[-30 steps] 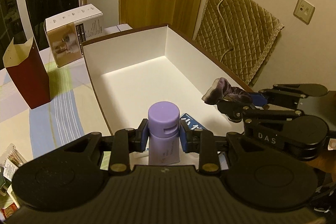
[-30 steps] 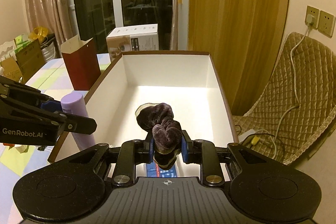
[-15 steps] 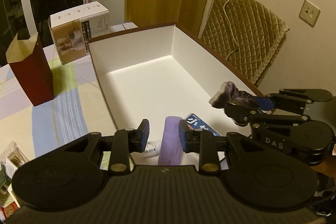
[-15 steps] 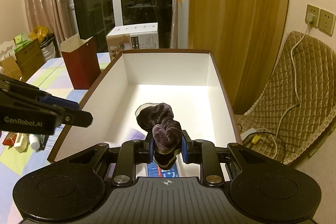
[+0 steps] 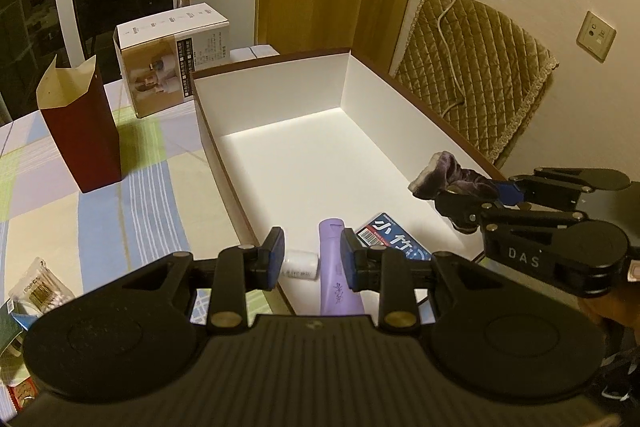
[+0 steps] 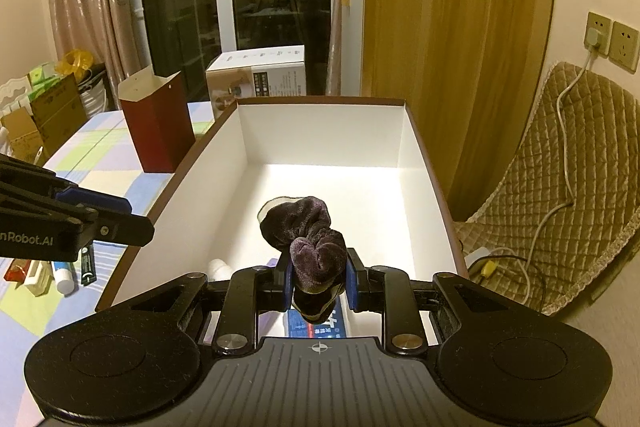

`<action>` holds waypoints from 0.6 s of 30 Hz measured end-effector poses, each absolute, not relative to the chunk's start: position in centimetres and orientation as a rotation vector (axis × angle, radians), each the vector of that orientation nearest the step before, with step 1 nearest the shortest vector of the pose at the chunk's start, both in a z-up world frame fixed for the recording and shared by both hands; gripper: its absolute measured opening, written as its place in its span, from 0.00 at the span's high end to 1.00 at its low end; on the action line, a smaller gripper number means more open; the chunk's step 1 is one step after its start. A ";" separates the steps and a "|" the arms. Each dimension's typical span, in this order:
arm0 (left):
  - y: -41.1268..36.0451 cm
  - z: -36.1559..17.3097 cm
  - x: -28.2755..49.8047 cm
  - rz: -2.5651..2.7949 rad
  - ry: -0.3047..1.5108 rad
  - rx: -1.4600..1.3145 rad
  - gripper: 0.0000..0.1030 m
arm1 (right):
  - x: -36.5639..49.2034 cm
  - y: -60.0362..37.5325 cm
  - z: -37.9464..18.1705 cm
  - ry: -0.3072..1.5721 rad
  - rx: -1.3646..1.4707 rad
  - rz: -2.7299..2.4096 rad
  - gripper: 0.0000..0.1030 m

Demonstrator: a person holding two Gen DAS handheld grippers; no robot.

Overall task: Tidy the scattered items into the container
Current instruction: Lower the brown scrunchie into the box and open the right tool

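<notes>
Over the white box (image 6: 412,163), your right gripper (image 6: 318,281) pinches the dark velvet sock (image 6: 308,231), which hangs just above the box floor, long axis pointing away from you. It's the nearer hand, so the drop goes straight down. Your left gripper (image 5: 312,259) is spread w/ nothing in it. The purple bottle (image 5: 336,267) lies flat inside, beside a blue packet (image 5: 394,237) & a small white bottle (image 5: 300,263). A sec ago the left gripper held that purple bottle upright.

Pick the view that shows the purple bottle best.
Left wrist view: the purple bottle lies in the white box, most of its length visible. Right wrist view shows only a sliver beside the claw.
</notes>
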State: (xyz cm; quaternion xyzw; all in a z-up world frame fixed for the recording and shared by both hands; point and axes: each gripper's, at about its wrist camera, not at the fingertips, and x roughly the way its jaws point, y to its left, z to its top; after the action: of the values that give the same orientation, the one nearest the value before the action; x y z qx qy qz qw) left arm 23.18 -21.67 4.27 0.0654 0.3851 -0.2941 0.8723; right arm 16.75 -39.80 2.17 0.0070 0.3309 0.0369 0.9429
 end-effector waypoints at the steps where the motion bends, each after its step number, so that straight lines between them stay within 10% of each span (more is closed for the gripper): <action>1: -21.6 4.3 23.2 -0.614 0.804 0.136 0.76 | 16.8 -39.8 2.2 0.673 0.013 0.075 0.73; 5: -21.2 4.3 23.3 -0.608 0.805 0.126 0.76 | 17.3 -39.4 2.2 0.673 -0.002 0.078 0.73; 8: -21.1 4.3 23.2 -0.607 0.804 0.123 0.76 | 17.3 -39.2 2.4 0.646 -0.011 0.070 0.11; 18: -20.9 4.3 23.0 -0.605 0.808 0.118 0.76 | 16.9 -39.4 2.3 0.652 -0.012 0.071 0.11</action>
State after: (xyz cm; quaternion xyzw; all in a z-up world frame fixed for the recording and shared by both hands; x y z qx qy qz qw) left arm 23.04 -20.94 4.28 0.0563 0.3869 -0.2897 0.8736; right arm 16.86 -39.35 2.30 -0.0059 0.3200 0.0348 0.9468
